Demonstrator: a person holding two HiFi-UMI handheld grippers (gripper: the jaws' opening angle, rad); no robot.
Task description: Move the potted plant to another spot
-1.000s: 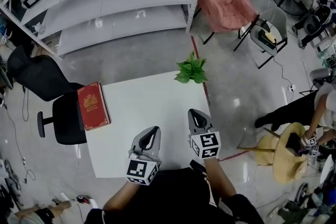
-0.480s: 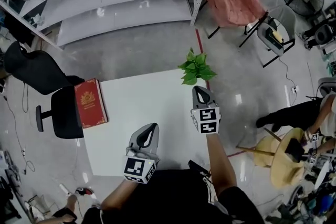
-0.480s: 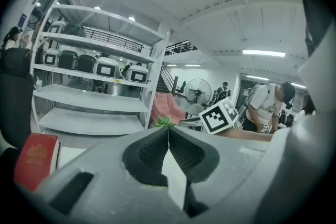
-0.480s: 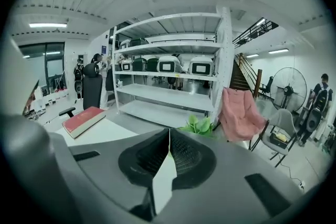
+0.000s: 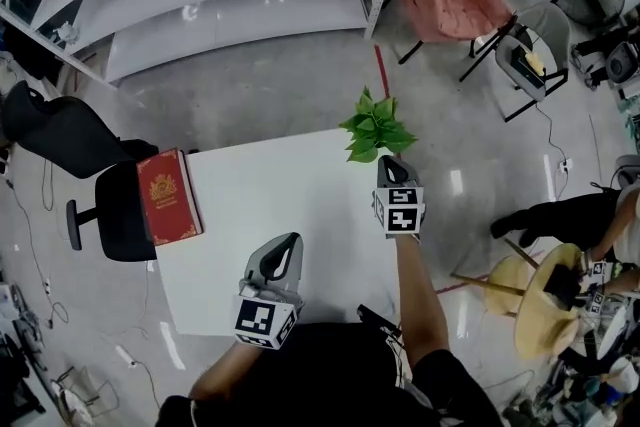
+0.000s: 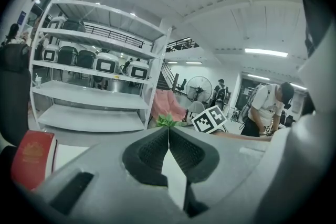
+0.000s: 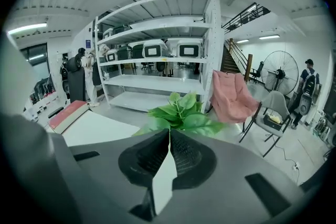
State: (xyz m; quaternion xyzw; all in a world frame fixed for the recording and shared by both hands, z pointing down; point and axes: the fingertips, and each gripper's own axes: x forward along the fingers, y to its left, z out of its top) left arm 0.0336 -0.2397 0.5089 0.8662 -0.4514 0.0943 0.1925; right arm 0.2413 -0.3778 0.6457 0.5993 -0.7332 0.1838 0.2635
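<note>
Although the right hand-held gripper (image 5: 392,165) hovered near the potted plant (image 5: 375,125) at the far right corner of the surface (image 5: 280,195), it and the left hand-held gripper (image 5: 289,242) were both closed on nothing, so the move was not yet begun.

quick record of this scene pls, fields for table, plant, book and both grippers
table: white table
plant: potted plant at the table's far right corner, pot hidden under its leaves
book: red book lying flat along the table's left edge
left gripper: left gripper jaws together, empty, over the table's near edge, well away from the plant
right gripper: right gripper jaws together, empty, pointing at the plant, just short of its leaves
task state: plant not yet gripped
</note>
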